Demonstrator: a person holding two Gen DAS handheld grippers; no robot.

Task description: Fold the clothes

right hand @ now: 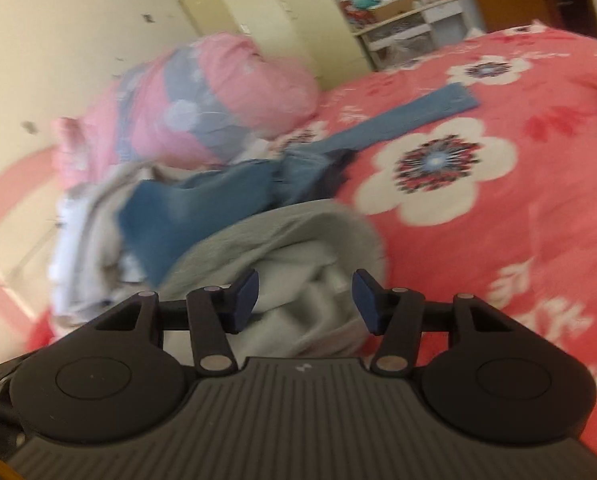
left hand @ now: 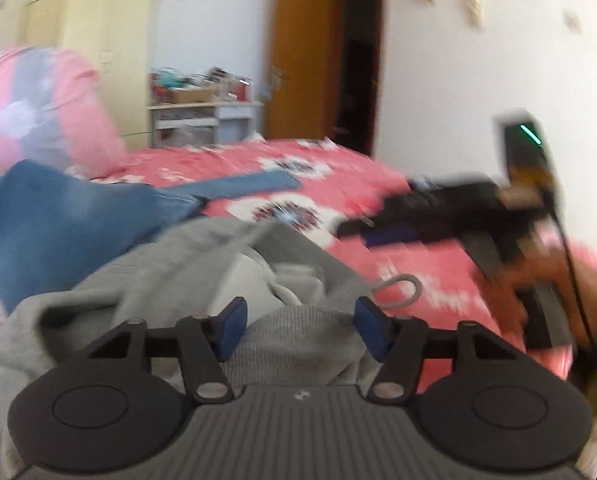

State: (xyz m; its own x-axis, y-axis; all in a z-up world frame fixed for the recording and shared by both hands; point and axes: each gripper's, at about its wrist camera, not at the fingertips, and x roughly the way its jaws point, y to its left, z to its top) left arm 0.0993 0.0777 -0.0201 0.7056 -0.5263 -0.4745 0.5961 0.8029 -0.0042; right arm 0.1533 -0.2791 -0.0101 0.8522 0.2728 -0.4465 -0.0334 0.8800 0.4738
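A crumpled grey hoodie lies on the red flowered bedspread, with blue jeans behind it to the left. My left gripper is open just over the hoodie's ribbed hem, with nothing between its blue pads. In the right wrist view the same grey hoodie bunches under my right gripper, which is open too, its pads apart over the folds. The jeans stretch a leg across the bed. The right gripper also shows blurred in the left wrist view, held by a hand.
A pink and grey quilt bundle sits at the head of the bed, with pale clothes heaped beside the jeans. A cream wardrobe, a cluttered shelf unit and a wooden door stand beyond. Red bedspread spreads to the right.
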